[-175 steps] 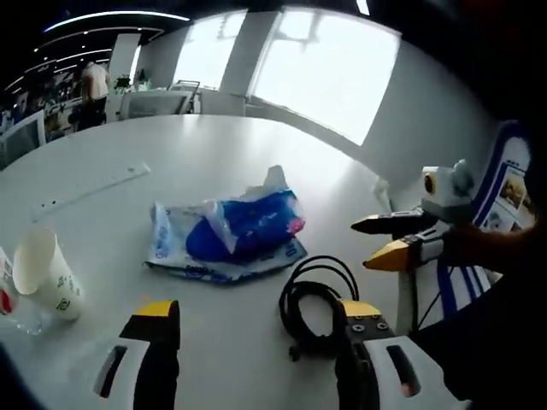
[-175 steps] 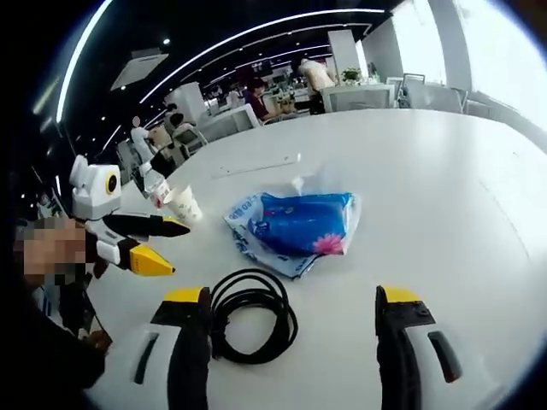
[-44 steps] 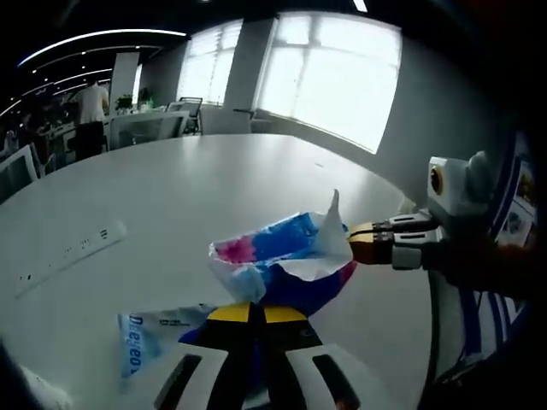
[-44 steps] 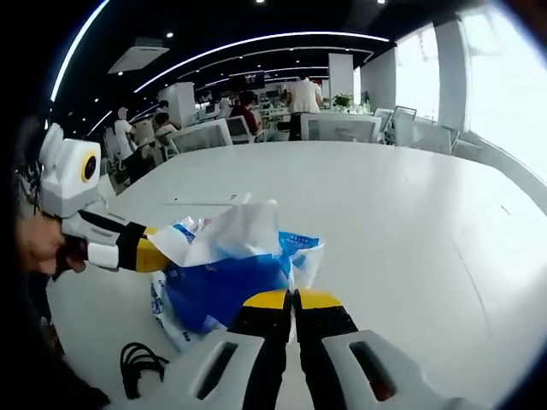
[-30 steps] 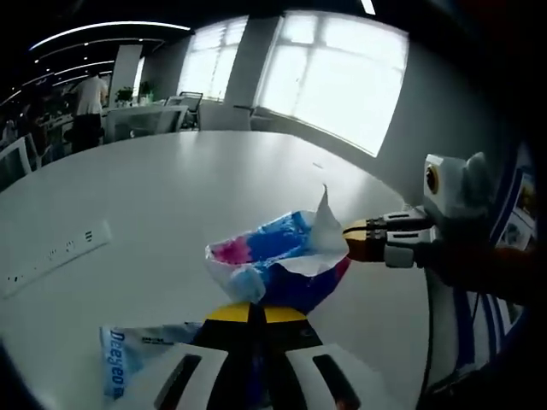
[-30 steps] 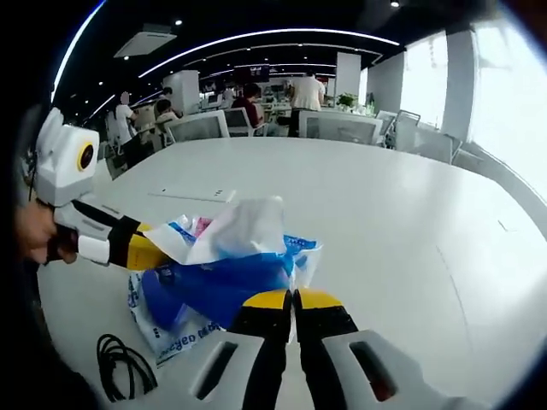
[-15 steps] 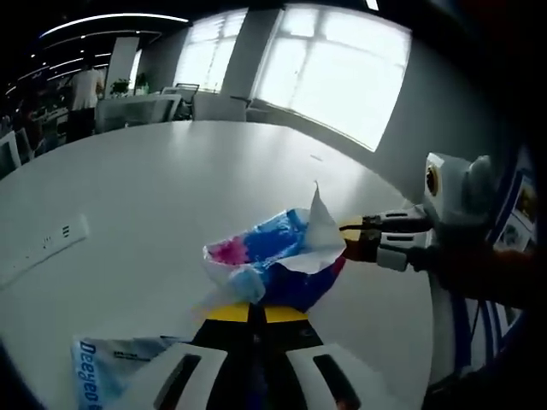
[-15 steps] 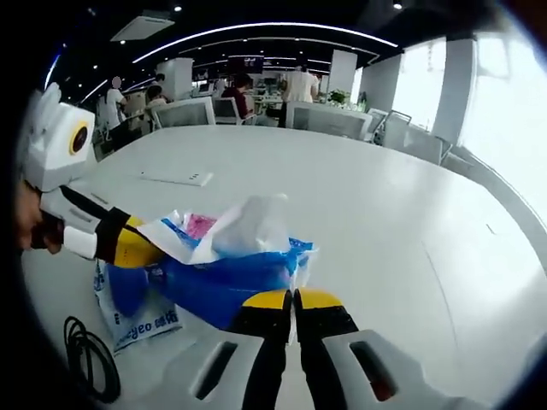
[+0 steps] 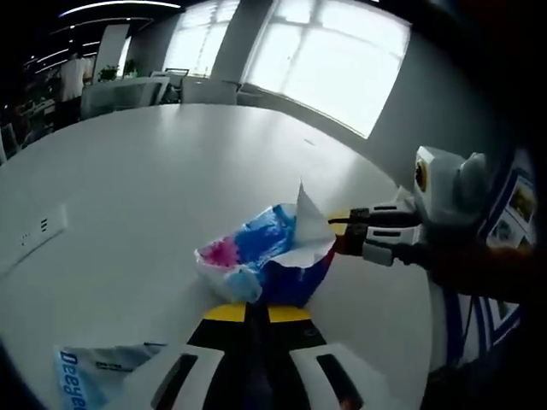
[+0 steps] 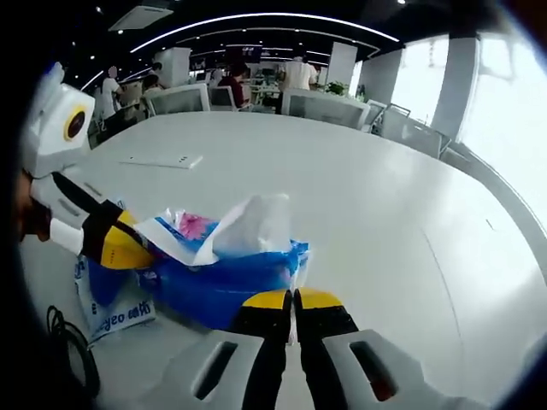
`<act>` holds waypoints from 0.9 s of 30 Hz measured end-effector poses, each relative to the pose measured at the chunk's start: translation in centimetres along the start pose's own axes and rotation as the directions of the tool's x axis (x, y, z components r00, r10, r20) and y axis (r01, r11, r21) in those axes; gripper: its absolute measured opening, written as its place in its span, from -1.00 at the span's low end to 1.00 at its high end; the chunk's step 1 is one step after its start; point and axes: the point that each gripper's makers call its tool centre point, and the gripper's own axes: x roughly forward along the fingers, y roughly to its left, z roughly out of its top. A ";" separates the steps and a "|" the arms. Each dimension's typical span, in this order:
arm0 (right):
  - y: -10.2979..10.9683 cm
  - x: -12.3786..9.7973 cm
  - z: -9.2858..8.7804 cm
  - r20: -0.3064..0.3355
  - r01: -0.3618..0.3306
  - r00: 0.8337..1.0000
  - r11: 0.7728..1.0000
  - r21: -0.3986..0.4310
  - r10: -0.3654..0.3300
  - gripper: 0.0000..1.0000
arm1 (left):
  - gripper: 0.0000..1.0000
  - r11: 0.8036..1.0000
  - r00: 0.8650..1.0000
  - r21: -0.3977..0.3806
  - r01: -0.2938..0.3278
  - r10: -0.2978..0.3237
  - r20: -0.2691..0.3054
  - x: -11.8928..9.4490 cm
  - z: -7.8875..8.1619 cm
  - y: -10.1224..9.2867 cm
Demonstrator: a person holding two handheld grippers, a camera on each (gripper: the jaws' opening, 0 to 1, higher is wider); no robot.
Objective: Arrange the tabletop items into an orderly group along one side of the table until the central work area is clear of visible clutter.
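Note:
A blue tissue pack [image 9: 261, 256] with a pink patch and a loose white wrapper flap is held between both grippers. My left gripper [image 9: 248, 309] is shut on its near end. Reaching in from the right, my right gripper [image 9: 338, 233] is shut on the flap end. In the right gripper view the same pack [image 10: 226, 278] lies straight ahead, my right gripper [image 10: 293, 299] shut on its edge, and my left gripper [image 10: 141, 250] clamps the far left end. A flat blue-and-white packet [image 9: 81, 380] lies on the white table [image 9: 154, 171].
The flat packet [image 10: 111, 312] sits left of the pack, with a coiled black cable [image 10: 64, 346] beyond it at the table's near edge. A white power strip [image 10: 162, 161] lies farther out, also at the left [image 9: 30, 235]. People and desks stand beyond the table.
Both grippers stay shut on the tissue pack and have carried it onward. The flat packet and cable have slipped toward the lower left of the views.

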 end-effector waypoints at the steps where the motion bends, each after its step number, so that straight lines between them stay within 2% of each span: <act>1: 0.0 0.1 -0.1 -0.004 0.001 1.000 1.000 0.001 -0.001 -1.00 | -0.93 1.000 1.000 0.003 0.003 -0.003 -0.007 0.2 -0.1 0.0; 5: -0.1 0.3 -0.5 -0.014 0.007 1.000 1.000 -0.003 -0.007 -1.00 | -0.92 1.000 1.000 0.014 0.015 -0.014 -0.028 0.5 -0.3 -0.2; 11: 0.1 0.5 -1.0 -0.030 0.003 1.000 1.000 -0.023 -0.003 -1.00 | -0.92 1.000 0.999 0.016 0.002 -0.002 -0.042 0.8 -1.0 0.1; 13: 0.0 0.7 -1.1 -0.032 0.002 0.999 1.000 -0.023 -0.003 -0.99 | -0.92 1.000 0.999 0.007 -0.019 0.019 -0.038 0.8 -1.0 0.5; 27: 0.0 0.3 -1.5 -0.048 0.014 0.999 1.000 -0.022 -0.015 -0.92 | -0.84 1.000 0.997 -0.005 0.001 -0.001 -0.074 1.1 -2.0 0.3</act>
